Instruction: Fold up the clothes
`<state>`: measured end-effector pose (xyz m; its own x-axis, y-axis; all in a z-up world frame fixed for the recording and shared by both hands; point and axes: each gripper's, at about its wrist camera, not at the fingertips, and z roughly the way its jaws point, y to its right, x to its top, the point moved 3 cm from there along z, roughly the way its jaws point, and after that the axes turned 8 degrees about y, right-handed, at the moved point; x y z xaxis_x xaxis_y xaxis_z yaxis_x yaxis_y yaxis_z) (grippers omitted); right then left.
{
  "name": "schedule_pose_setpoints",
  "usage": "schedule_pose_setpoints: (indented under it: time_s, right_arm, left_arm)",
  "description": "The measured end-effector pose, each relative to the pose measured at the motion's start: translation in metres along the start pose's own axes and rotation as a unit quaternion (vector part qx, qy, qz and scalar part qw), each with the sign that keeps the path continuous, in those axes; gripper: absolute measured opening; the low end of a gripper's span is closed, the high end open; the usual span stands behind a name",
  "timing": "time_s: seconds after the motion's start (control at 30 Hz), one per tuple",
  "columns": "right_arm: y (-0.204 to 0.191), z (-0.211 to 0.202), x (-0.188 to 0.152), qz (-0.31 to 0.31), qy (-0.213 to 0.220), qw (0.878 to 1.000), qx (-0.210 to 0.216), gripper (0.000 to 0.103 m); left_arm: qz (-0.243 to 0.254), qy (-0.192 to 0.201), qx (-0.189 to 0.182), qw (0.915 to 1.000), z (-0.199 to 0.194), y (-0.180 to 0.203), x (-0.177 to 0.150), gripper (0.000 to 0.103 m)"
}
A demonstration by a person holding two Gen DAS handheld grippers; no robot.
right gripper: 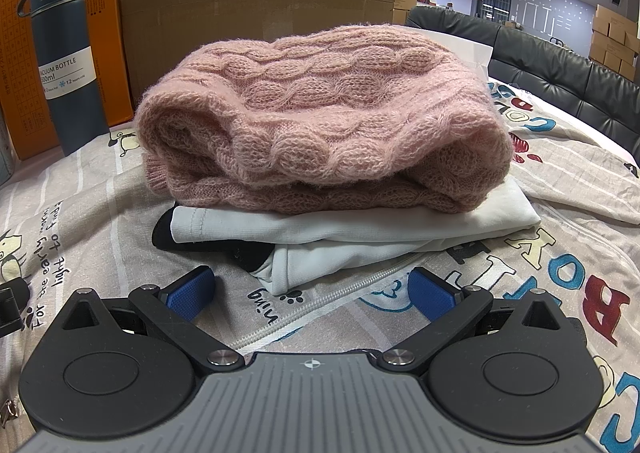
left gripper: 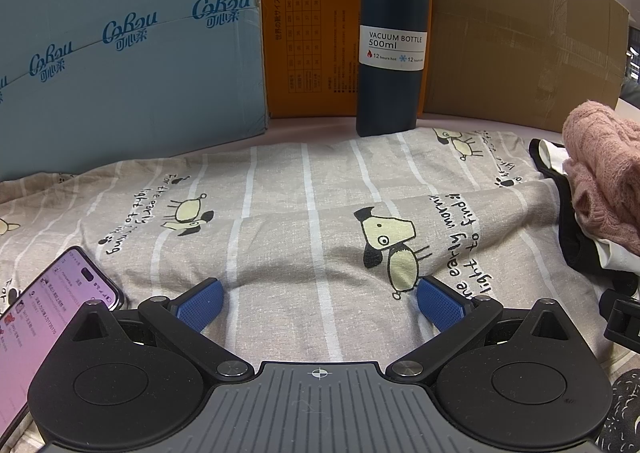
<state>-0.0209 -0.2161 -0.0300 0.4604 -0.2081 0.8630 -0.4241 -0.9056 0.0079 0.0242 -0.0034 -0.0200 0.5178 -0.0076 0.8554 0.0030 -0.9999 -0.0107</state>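
Note:
A folded pink cable-knit sweater (right gripper: 320, 113) lies on top of a folded white and black garment (right gripper: 360, 229), stacked on a beige dog-print cloth (left gripper: 304, 221). The stack also shows at the right edge of the left wrist view (left gripper: 600, 181). My right gripper (right gripper: 310, 293) is open and empty, just in front of the stack, above a white zipper (right gripper: 320, 305) of a letter-print garment (right gripper: 560, 273). My left gripper (left gripper: 320, 305) is open and empty, low over the dog-print cloth, left of the stack.
A dark blue vacuum bottle (left gripper: 394, 37) stands at the back, in front of an orange box (left gripper: 312, 33), a light blue box (left gripper: 120, 53) and a brown carton (left gripper: 520, 41). A lit phone (left gripper: 52, 301) lies at the left. A black sofa (right gripper: 560, 69) is behind at right.

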Motion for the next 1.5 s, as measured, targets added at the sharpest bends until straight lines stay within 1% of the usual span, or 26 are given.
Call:
schedule_pose_setpoints:
  time_s: [0.37, 0.5, 0.6, 0.77, 0.87, 0.97, 1.03, 1.13, 1.3, 1.4, 1.5]
  right_arm:
    - [0.0, -0.003, 0.001, 0.0, -0.003, 1.0, 0.003, 0.103]
    - [0.003, -0.005, 0.003, -0.002, -0.014, 1.0, 0.009, 0.103]
    - [0.005, -0.013, 0.005, -0.004, -0.02, 1.0, 0.018, 0.103]
    - [0.012, -0.036, 0.014, -0.015, -0.001, 0.999, 0.029, 0.103]
    - [0.014, -0.051, 0.022, -0.04, 0.02, 0.998, 0.032, 0.103]
    - [0.014, -0.062, 0.033, -0.07, 0.048, 0.996, 0.035, 0.103]
    - [0.013, -0.067, 0.042, -0.083, 0.063, 0.994, 0.042, 0.103]
    - [0.014, -0.069, 0.056, -0.085, 0.075, 0.992, 0.059, 0.103]
    - [0.012, -0.061, 0.077, -0.094, 0.094, 0.988, 0.081, 0.103]
    - [0.009, -0.052, 0.086, -0.091, 0.093, 0.987, 0.095, 0.103]
    - [0.003, -0.042, 0.092, -0.086, 0.091, 0.986, 0.108, 0.103]
  left_arm:
    - [-0.001, 0.0, 0.003, 1.0, -0.001, -0.002, 0.002, 0.103]
    - [0.002, 0.012, 0.011, 0.9999, -0.01, -0.002, 0.007, 0.103]
    - [0.002, 0.018, 0.009, 0.9998, -0.02, -0.002, 0.012, 0.103]
    - [-0.006, 0.03, 0.03, 0.9991, -0.043, -0.003, 0.018, 0.103]
    - [-0.028, 0.04, 0.022, 0.9986, -0.054, -0.002, 0.023, 0.103]
    - [-0.038, 0.051, 0.007, 0.998, -0.062, 0.002, 0.03, 0.103]
    - [-0.054, 0.046, -0.016, 0.9974, -0.064, 0.003, 0.034, 0.103]
    - [-0.081, 0.034, -0.049, 0.9949, -0.069, 0.007, 0.036, 0.103]
    - [-0.095, 0.053, -0.058, 0.9924, -0.079, 0.013, 0.039, 0.103]
    - [-0.099, 0.069, -0.05, 0.9915, -0.083, 0.014, 0.04, 0.103]
    - [-0.095, 0.075, -0.039, 0.9918, -0.083, 0.015, 0.037, 0.103]
